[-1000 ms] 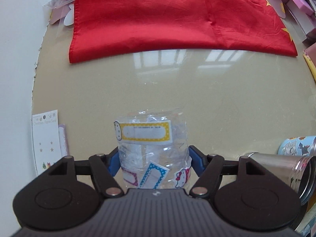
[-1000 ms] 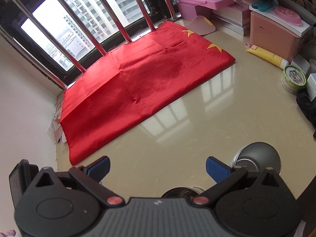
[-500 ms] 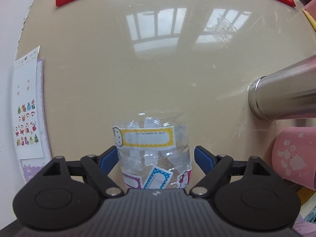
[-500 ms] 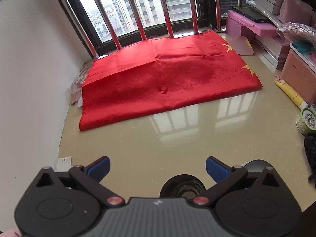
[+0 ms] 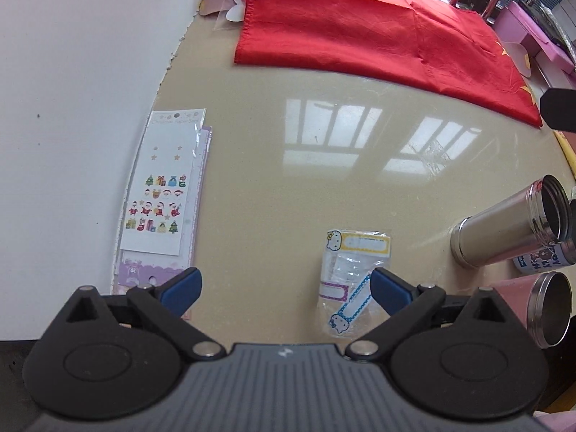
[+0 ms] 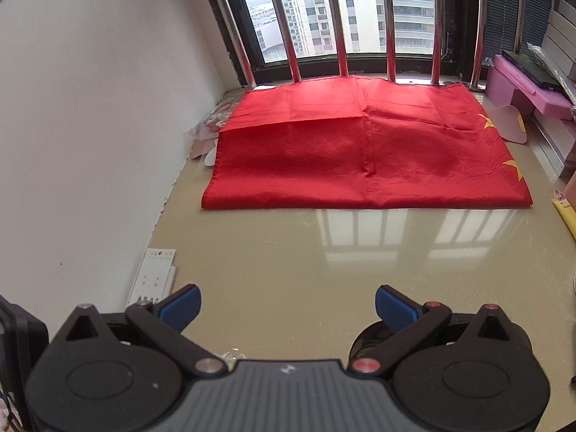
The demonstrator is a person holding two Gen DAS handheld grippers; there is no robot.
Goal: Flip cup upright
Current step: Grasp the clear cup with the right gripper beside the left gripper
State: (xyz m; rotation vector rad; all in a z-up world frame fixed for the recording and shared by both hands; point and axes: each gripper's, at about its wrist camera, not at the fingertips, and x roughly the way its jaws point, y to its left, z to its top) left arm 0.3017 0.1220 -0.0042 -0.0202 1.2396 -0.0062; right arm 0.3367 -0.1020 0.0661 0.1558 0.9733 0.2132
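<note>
The cup (image 5: 354,280), a clear plastic one plastered with cartoon label stickers, stands on the beige counter (image 5: 288,198) at about 5 o'clock in our left wrist view, nobody gripping it. Going left to right there: a Christmas sticker sheet (image 5: 162,187) lies flat at 9 o'clock along the white wall, then our left gripper (image 5: 284,286) with its blue fingertips (image 5: 180,288) spread wide and nothing between them. The cup sits just inside the right-hand tip, and we can't tell if they actually touch. Past it, at 3 to 4 o'clock, a steel tumbler (image 5: 504,230) leans tilted, with a pink cup (image 5: 543,309) just below it, mouth facing us. A red flag (image 5: 378,32) is spread out at 12 o'clock.

Over in our right wrist view, the right gripper (image 6: 288,306) is wide open too, hovering over bare counter, with some dark round rim (image 6: 374,338) peeking out under its right finger at 5 o'clock. The flag fills the middle below the window bars (image 6: 342,18).
</note>
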